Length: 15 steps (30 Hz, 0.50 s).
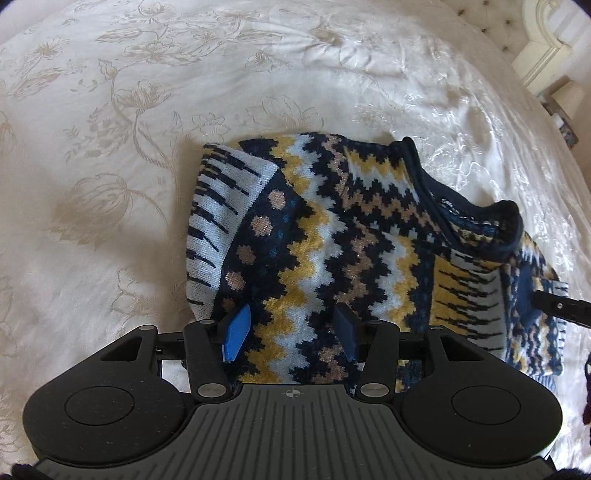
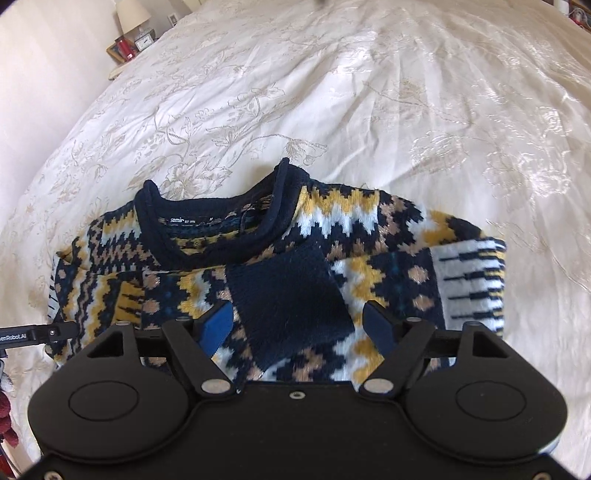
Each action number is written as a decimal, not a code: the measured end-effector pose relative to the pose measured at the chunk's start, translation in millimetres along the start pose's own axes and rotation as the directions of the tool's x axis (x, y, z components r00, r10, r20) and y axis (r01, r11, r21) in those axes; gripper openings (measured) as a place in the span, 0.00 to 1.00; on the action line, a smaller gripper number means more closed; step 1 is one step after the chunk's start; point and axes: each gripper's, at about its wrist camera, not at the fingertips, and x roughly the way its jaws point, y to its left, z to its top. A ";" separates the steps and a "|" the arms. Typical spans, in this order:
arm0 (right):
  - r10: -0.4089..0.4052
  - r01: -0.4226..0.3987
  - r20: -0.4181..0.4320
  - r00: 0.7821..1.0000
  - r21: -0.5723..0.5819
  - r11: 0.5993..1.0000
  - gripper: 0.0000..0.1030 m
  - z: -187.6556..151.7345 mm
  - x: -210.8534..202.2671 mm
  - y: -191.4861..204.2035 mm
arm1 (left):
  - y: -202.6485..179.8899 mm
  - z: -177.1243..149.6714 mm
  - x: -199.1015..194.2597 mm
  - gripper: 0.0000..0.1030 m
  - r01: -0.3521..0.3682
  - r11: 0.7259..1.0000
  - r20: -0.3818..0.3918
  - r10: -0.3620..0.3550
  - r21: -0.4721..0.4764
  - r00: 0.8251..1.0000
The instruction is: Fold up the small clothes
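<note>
A knitted sweater (image 1: pixel 332 236) with navy, yellow, white and tan zigzag bands lies partly folded on the bed. Its navy collar (image 2: pixel 221 218) faces away from me, and a navy cuff (image 2: pixel 288 299) lies folded across the body. My left gripper (image 1: pixel 291 328) is open, its blue pads (image 1: pixel 236 332) hovering over the sweater's left part. My right gripper (image 2: pixel 299 325) is open, its fingers either side of the navy cuff. The right gripper's tip shows at the right edge of the left wrist view (image 1: pixel 557 306).
The sweater lies on a cream bedspread (image 1: pixel 129 110) with a floral pattern. A nightstand with a lamp (image 2: pixel 131 14), a clock and red items stands at the far left in the right wrist view. A cream headboard (image 1: pixel 546 44) is at the top right.
</note>
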 end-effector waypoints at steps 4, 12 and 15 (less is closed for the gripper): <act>0.002 -0.002 -0.025 1.000 -0.009 1.000 0.77 3.2 15.0 -2.9 | -0.1 -0.9 -2.8 0.48 0.005 1.000 0.001 -0.005 0.010 1.000; 0.049 -0.049 -0.022 0.999 -0.033 0.998 0.18 4.6 1.3 8.8 | -3.1 -2.7 -14.0 0.48 0.000 0.999 0.019 -0.001 0.045 1.000; 0.092 -0.091 0.035 0.995 -0.039 0.995 0.17 5.1 -28.3 19.2 | -5.3 -2.9 -23.8 0.48 -0.001 0.998 0.040 -0.001 0.058 0.999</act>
